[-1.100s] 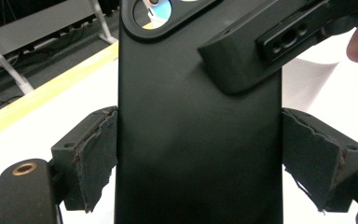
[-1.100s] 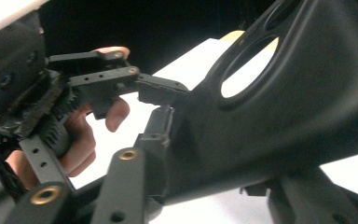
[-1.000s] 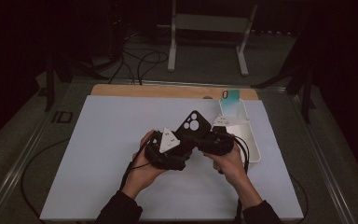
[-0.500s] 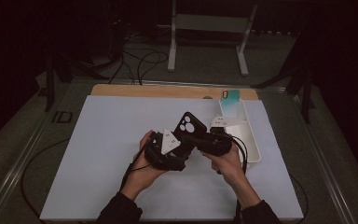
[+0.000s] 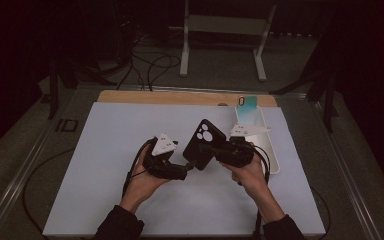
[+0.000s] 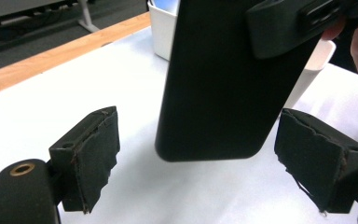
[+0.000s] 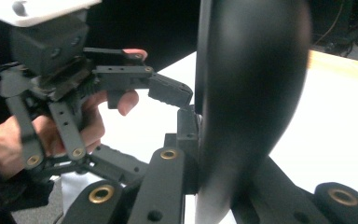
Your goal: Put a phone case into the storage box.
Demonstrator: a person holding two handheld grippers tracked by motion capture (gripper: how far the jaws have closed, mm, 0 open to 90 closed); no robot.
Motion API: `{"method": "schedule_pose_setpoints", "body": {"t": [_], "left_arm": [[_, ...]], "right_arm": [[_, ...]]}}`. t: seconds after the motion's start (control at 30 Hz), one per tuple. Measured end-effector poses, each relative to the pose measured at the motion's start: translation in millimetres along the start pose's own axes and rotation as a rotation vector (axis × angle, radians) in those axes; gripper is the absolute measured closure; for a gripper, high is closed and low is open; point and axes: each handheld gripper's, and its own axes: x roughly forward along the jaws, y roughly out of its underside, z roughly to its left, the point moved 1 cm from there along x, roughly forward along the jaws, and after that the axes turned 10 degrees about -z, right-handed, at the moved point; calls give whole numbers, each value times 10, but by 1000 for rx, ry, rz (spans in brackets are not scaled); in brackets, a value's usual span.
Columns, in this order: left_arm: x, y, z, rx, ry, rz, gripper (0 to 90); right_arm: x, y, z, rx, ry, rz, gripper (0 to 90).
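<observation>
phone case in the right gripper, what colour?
Black phone case; clearest in the left gripper view.

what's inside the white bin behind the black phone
The white bin by the black phone holds one teal-tinted phone case standing at its far end. The right gripper and hand cover the near part, so the rest stays unseen.

Black phone case (image 5: 205,142) held tilted above the table.
</observation>
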Motion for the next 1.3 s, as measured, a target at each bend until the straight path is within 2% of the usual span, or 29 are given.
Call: {"method": "schedule_pose_setpoints", "body": {"t": [0.1, 0.2, 0.43, 0.5, 0.57, 0.63, 0.83, 0.93, 1.07, 1.13, 1.3], "left_arm": [[-10, 29, 27, -15, 21, 6, 143], [-2, 50, 15, -1, 40, 23, 127], [24, 60, -8, -1, 113, 32, 216], [36, 72, -22, -1, 150, 37, 245], [42, 75, -31, 2, 157, 38, 258], [53, 80, -43, -4, 185, 33, 265], [62, 90, -50, 0, 231, 41, 311], [67, 107, -58, 18, 229, 55, 369], [62, 133, -69, 29, 257, 63, 465], [69, 145, -83, 38, 262, 71, 518], [82, 189, -93, 29, 267, 64, 592]], "right_arm": [[-24, -22, 22, -26, -14, -3, 858], [-45, -34, 33, -45, -33, -6, 857], [-47, -40, 68, -64, -87, -2, 857], [-45, -42, 77, -67, -113, -6, 857], [-45, -43, 83, -65, -128, -7, 857], [-45, -44, 103, -74, -171, -1, 857], [-36, -40, 126, -87, -217, 4, 857], [-34, -36, 135, -104, -217, 22, 858], [-53, -43, 103, -107, -220, 18, 856], [-61, -56, 86, -110, -203, 18, 850], [-56, -66, 64, -122, -195, 31, 823]]}}
